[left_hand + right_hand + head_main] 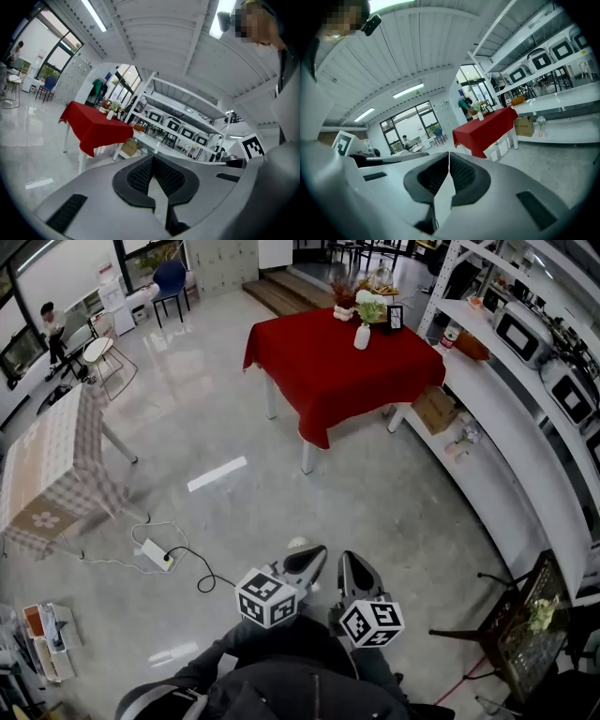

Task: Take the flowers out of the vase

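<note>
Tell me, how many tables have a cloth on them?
2. The red-cloth table stands ahead, near the middle; the checkered-cloth table is at the left edge. More may be hidden.

Upper middle of the head view: my worktop [306, 457] has white legs under a plain deep-red cloth [328, 381], and the vase [362, 337] on it is white. At the left edge, a table [52, 460] wears a beige-and-white check. Bottom centre, my left tool [307, 565] and right tool [356, 573] are grey, with black-and-white square-patterned cubes.
</note>
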A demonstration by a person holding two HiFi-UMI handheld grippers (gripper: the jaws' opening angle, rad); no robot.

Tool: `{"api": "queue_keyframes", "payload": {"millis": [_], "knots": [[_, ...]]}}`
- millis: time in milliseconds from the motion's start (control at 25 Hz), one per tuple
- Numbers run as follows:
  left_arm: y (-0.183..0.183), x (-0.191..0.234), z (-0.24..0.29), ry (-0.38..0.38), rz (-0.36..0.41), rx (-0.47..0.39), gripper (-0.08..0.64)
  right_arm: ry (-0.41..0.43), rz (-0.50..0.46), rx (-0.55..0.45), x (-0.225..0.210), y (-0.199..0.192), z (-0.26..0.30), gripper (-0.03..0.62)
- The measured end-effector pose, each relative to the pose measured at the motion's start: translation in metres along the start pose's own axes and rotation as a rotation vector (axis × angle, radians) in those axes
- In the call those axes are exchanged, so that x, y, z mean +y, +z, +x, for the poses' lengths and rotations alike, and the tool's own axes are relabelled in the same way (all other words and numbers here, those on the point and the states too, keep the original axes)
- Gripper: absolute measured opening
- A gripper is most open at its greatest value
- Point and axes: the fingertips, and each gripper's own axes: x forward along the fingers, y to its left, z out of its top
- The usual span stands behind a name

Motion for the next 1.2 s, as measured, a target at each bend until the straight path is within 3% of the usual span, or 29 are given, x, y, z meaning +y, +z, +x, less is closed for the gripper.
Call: {"api": "queue_keyframes", "payload": {"millis": [520, 1200], "knots": [[0.078, 0.073, 0.08, 0.013, 0.021, -0.026, 0.006, 0.021, -0.022, 0.003, -0.029, 0.062, 0.116, 0.012], [0.156, 0.164, 0.171, -0.042, 0.061, 0.006, 0.006, -0.072, 0.008, -0.025, -0.079, 0.119, 0.243, 0.012]]}}
